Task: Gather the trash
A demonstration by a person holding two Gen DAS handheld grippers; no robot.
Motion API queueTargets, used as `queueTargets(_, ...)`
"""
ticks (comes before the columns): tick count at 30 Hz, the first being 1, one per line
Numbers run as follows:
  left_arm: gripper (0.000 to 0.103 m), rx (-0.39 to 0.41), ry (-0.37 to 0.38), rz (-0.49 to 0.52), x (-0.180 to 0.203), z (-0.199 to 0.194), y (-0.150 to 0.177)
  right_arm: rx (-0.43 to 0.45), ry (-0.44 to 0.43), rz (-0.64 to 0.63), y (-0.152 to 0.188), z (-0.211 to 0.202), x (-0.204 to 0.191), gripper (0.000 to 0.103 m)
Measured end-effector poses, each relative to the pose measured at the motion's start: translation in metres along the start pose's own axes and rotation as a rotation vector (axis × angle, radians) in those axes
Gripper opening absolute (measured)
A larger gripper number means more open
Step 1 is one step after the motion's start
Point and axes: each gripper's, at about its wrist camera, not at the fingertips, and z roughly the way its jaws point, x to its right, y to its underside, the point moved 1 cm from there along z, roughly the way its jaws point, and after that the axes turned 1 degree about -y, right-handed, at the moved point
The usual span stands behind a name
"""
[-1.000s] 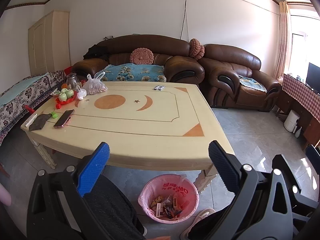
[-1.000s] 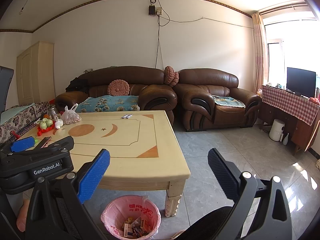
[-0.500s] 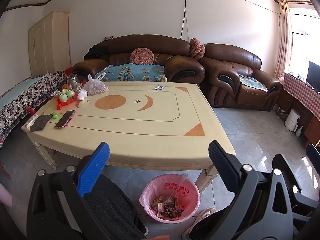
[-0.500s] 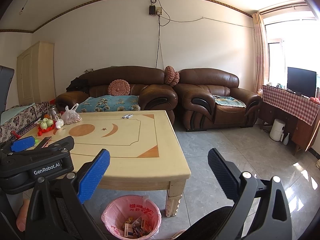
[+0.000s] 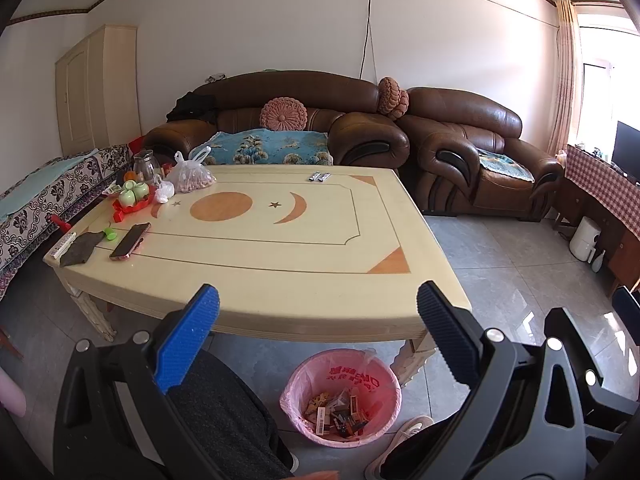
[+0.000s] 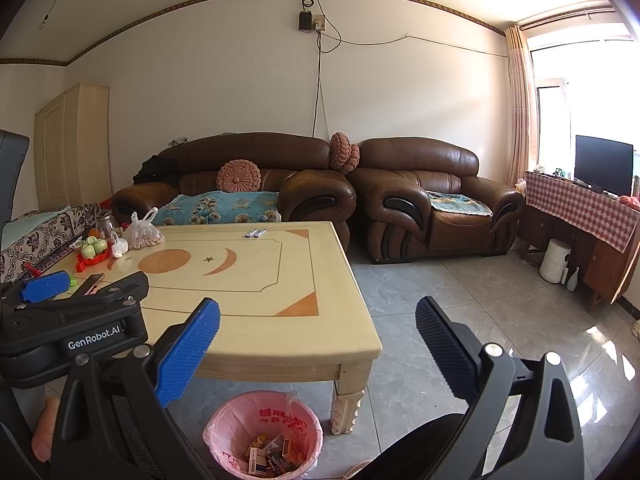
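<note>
Trash, small packets and wrappers, already lies in the pink-lined bin [image 5: 341,396] on the floor beside the table [image 5: 260,248] leg. Two small wrappers [image 5: 319,177] sit near the table's far edge. Both the left tongs [image 5: 318,336] and right tongs [image 6: 318,338] are spread wide and empty, well short of them. The step looks like searching; next calls for reaching across to those wrappers.

Light: bright daylight from window [image 6: 592,76], blown out | Glare: sheen on floor [image 6: 600,344] tiles | Focus: sharp | Edges: strong fisheye bending, dark corner vignette
</note>
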Motion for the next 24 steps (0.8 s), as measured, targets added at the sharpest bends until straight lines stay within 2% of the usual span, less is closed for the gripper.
queueTargets(24, 0.097, -0.008, 0.005, 0.015, -0.0084, 0.0007, -0.0058, 0.002, -0.018, 0.001, -0.0047, -0.0001, 0.0001, 0.096)
